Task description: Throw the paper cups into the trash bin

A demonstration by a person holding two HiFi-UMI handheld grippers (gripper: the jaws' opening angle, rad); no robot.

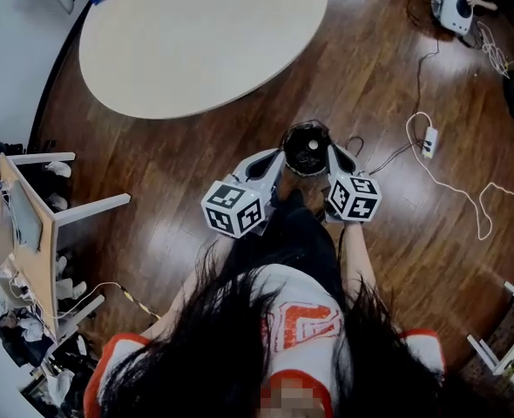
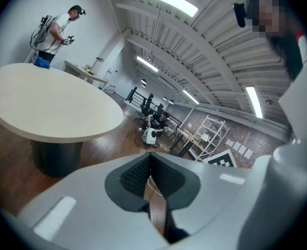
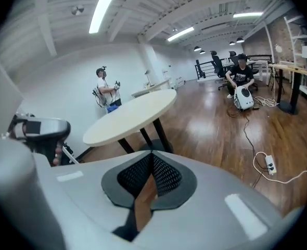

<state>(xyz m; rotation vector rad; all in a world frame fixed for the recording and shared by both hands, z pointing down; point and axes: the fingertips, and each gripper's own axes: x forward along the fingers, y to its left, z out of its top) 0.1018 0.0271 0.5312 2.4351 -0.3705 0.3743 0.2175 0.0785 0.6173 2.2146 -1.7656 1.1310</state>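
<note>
Cups appear in no view, so their place cannot be told. A dark round object [image 1: 307,146] sits just between the two sets of jaw tips; it may be the bin, though I cannot be sure. The left gripper [image 2: 149,159] and right gripper [image 3: 152,159] have their pads pressed together on nothing. They are probably held idle, side by side, with the round table [image 1: 196,33] well ahead of them.
</note>
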